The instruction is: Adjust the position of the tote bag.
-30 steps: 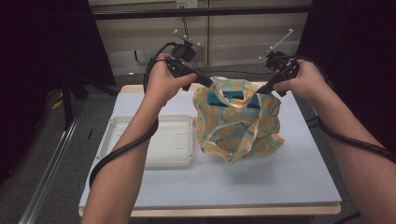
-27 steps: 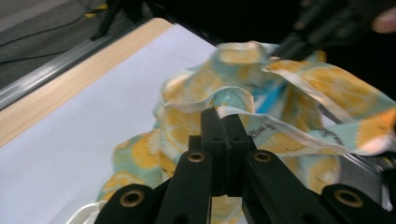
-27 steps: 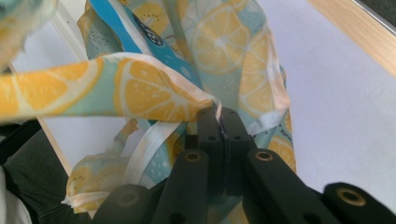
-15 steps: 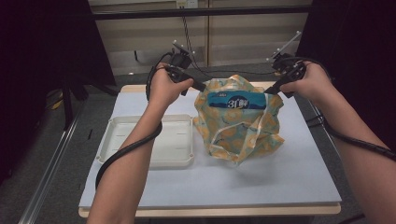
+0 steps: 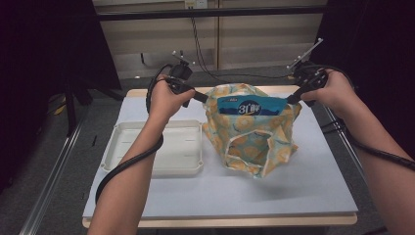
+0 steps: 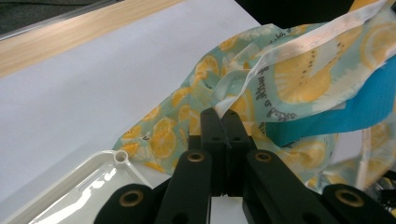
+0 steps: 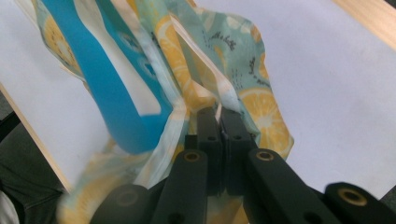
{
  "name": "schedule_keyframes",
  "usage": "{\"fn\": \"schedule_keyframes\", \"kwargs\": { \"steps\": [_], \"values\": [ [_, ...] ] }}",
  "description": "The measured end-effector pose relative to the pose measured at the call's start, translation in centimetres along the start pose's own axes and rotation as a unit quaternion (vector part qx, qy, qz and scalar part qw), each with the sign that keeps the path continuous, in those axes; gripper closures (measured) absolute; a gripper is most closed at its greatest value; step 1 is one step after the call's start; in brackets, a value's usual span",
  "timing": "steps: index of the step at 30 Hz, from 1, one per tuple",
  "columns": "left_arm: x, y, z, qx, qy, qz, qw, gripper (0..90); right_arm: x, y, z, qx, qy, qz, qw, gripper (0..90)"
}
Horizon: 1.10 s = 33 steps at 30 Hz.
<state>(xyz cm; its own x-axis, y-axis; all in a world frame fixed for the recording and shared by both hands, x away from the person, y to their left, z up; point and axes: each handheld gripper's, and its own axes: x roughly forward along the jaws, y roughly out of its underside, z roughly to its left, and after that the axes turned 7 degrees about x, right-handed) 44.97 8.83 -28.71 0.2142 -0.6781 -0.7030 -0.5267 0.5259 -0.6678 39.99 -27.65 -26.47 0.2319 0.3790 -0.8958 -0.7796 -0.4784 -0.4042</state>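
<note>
**Basically a two-point stretch on the lemon bag**

So the left gripper [image 5: 204, 99] is clamped tight on the rim of the lemon-print bag [image 5: 254, 142], and the right gripper [image 5: 288, 100] pinches the opposite rim. Pulled apart like that, they probably hold the mouth open around the blue packet [image 5: 250, 106] sitting inside. The bag's bottom rests on the white surface [image 5: 303, 186], just beside the white tray [image 5: 156, 149].
</note>
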Motion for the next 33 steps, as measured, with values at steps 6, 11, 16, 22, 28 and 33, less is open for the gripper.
{"fn": "schedule_keyframes", "kwargs": {
  "steps": [6,11,16,22,28,33],
  "values": [
    [0.0,0.4,0.0,-0.010,0.008,-0.009,0.9999,90.0,0.0,0.6,-0.3,0.000,-0.002,0.002,1.0000,88.9],
    [0.1,0.7,0.0,-0.005,0.013,-0.007,0.9999,87.2,-0.2,1.0,-0.4,0.002,-0.005,-0.007,1.0000,88.7],
    [0.1,0.6,-0.3,-0.002,0.014,-0.009,0.9999,86.4,-0.2,1.6,-0.6,0.013,-0.007,-0.006,0.9999,88.4],
    [-0.1,0.6,-0.8,0.003,0.013,-0.011,0.9998,80.1,0.0,2.1,-0.9,0.007,-0.010,-0.007,0.9999,88.3],
    [-0.1,0.9,-1.1,0.029,0.015,-0.002,0.9995,70.5,0.1,2.5,-1.1,0.017,-0.010,-0.009,0.9998,87.9],
    [0.3,1.3,-1.5,0.034,0.011,-0.002,0.9994,58.4,0.0,2.6,-1.0,0.014,-0.007,-0.010,0.9998,83.5]
  ]
}}
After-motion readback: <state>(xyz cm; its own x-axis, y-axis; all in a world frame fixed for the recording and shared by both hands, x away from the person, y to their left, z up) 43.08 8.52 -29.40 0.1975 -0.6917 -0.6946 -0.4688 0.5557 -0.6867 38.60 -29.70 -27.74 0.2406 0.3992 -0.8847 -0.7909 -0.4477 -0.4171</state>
